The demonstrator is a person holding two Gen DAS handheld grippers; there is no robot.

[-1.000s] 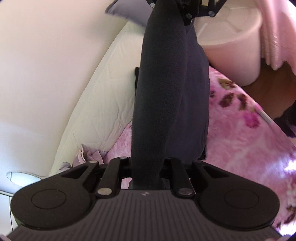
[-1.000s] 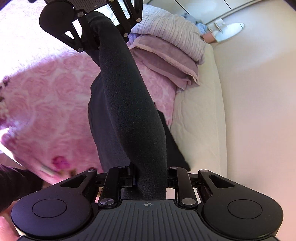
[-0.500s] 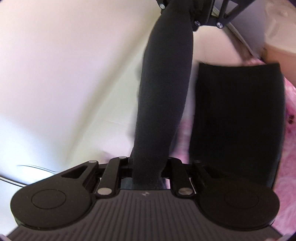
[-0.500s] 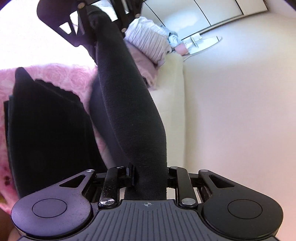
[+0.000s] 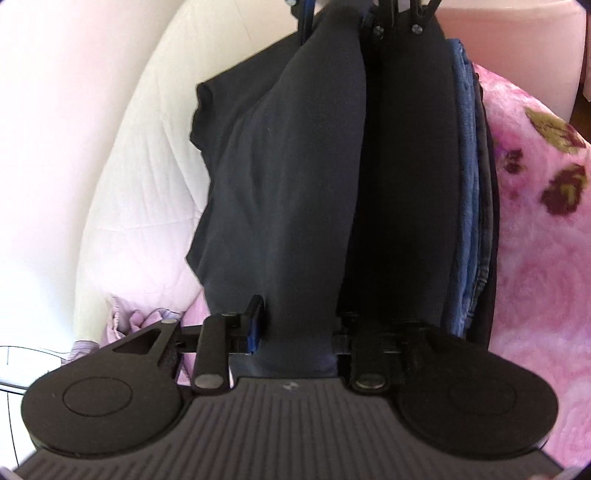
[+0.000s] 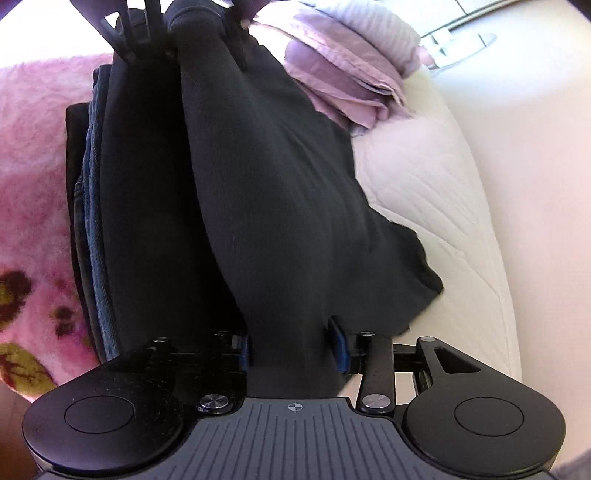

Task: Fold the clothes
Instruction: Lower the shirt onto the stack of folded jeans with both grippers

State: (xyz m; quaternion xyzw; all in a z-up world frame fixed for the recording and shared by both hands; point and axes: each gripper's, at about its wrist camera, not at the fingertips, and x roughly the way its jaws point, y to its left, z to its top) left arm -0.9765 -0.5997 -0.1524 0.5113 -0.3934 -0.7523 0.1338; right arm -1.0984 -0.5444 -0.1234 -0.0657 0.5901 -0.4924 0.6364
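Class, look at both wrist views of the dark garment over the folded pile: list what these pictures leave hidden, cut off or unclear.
- Left wrist view: the dark garment covers most of the folded pile; how many pieces lie there cannot be told.
- Left wrist view: the other gripper is cut off by the top edge.
- Right wrist view: the left gripper is cropped likewise.
- Both views: the jaws are opening with cloth between them; whether the pads touch it is unclear.

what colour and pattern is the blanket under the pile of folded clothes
Pink with dark red and olive flowers, seen best in the left wrist view: blanket.

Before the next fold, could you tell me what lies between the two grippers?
The dark fleece garment spans from right gripper to left gripper, in both wrist views.
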